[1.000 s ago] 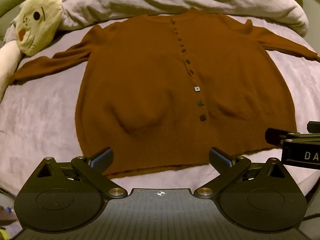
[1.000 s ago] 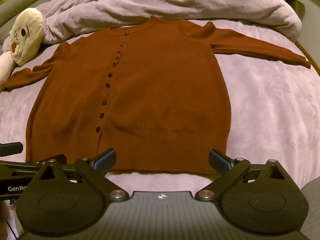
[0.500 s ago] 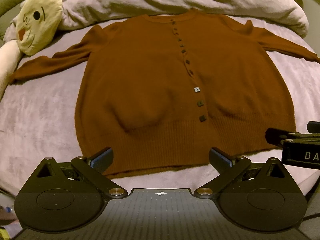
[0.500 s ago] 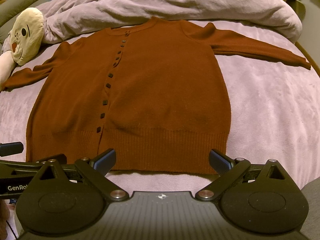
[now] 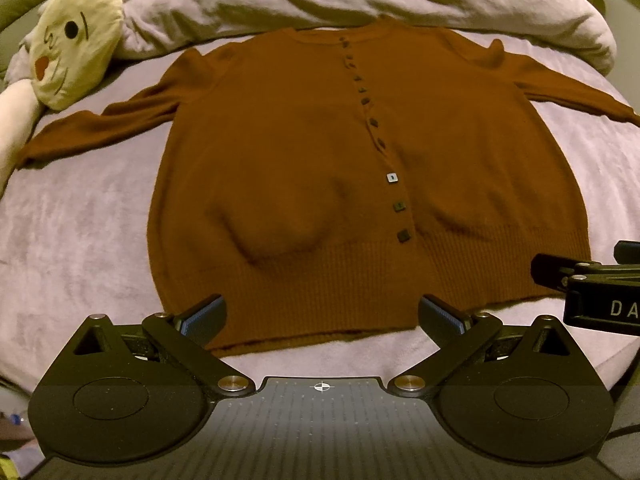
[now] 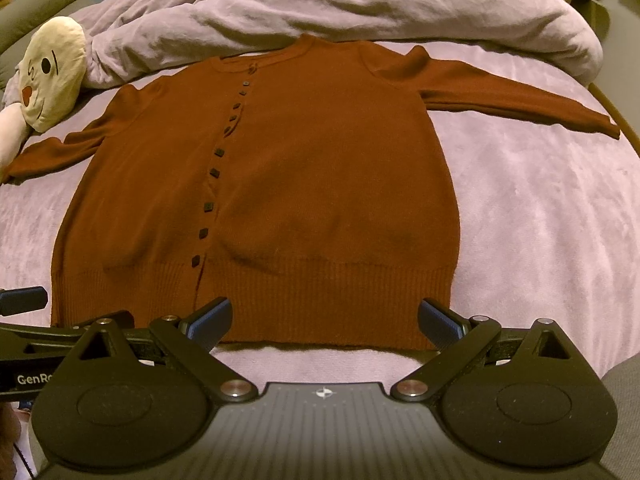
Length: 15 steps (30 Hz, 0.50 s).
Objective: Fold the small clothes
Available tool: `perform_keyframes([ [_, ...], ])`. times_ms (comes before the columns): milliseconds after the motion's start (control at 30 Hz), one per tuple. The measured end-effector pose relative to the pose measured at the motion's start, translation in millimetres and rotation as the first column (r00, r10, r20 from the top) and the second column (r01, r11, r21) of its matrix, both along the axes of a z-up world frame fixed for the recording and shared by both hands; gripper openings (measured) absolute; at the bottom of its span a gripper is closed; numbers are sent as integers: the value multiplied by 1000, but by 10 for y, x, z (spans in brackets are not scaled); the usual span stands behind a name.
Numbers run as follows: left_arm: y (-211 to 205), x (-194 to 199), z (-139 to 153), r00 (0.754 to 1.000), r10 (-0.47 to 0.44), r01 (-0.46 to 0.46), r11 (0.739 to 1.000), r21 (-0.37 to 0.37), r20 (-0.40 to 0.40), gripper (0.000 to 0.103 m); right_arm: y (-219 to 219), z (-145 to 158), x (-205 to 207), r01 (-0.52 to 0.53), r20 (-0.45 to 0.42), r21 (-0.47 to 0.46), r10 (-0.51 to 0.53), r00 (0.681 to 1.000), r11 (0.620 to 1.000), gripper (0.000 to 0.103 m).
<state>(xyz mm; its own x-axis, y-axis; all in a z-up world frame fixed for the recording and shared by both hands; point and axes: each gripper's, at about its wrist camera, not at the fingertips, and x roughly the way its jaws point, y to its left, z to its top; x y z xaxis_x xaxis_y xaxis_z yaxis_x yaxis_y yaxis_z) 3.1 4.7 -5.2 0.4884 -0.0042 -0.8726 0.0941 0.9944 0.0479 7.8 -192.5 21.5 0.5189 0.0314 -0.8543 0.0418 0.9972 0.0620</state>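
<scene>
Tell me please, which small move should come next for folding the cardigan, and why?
Probably reach the left gripper out to the left sleeve and fold it across the body. The cardigan lies flat and buttoned on the bed, both sleeves spread; both pairs of jaws are open and empty at the hem.

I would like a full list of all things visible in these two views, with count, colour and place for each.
cardigan: one, rust brown, spread flat on the bed, sleeves out to both sides
buttons: one row, dark, down the cardigan front
bed cover: one, pale lilac, under the cardigan
duvet: one, pale lilac, bunched behind the collar
plush toy: one, cream with a face, beside the far left sleeve
left gripper: one, black, open, near the hem
right gripper: one, black, open, near the hem
</scene>
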Motion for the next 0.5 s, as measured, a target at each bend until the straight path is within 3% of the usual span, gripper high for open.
perform_keyframes([
  [500,-3,3,-6,1000,2,-2,1000,-1,0,103,-1,-1,19,-1,-5,0,1,1000,1000,99],
])
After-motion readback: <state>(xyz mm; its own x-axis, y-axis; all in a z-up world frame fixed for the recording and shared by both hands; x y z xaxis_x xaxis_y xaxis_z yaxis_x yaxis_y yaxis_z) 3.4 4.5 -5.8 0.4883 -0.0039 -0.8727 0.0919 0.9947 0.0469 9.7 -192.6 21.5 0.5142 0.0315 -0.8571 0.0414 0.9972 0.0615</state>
